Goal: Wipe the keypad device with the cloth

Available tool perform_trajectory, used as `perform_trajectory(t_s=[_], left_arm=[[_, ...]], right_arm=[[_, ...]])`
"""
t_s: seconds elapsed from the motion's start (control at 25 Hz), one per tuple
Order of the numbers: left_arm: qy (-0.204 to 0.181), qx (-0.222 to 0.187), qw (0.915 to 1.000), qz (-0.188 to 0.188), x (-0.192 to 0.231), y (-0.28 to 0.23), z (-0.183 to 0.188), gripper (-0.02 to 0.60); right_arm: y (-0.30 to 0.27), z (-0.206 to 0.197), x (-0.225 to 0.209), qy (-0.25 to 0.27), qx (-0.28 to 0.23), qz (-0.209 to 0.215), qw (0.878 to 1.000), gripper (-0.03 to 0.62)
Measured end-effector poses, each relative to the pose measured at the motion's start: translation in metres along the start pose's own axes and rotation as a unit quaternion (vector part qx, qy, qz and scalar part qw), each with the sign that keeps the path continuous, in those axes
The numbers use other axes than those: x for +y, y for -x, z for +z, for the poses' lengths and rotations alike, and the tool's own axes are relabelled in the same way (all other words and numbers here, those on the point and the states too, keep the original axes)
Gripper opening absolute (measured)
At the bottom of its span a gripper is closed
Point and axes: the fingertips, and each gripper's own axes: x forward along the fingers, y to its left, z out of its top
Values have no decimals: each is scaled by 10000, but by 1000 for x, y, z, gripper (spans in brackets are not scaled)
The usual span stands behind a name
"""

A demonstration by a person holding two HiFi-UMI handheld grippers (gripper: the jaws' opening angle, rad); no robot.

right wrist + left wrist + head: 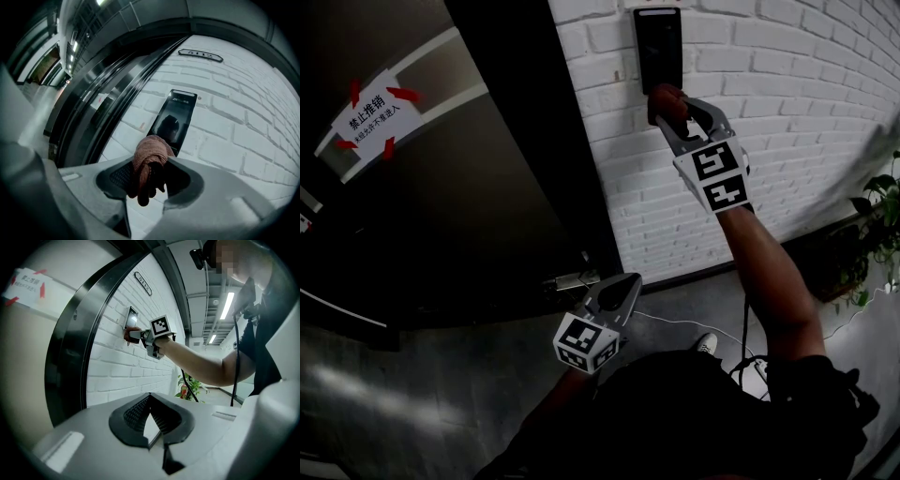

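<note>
One cloth [149, 157] in right tongs [673, 114]; one keypad device [177, 112].

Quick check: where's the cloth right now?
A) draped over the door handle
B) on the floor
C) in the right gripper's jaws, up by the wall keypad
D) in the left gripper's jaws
C: the right gripper is shut on the reddish cloth by the keypad device's lower end; the left gripper holds nothing.
</note>
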Motion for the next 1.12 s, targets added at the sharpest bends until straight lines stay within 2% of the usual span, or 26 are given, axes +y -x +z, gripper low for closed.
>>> perform_trajectory(t_s=[0.4, 1.12], left_arm=[[38, 17, 10000, -11, -5, 4, -1, 15], [-15, -2, 10000, -33, -10, 5, 1, 16]], right_arm=[[-3, -23, 7, -207, 349, 171, 9990, 146], [16, -9, 10, -234, 150, 165, 9995, 146]])
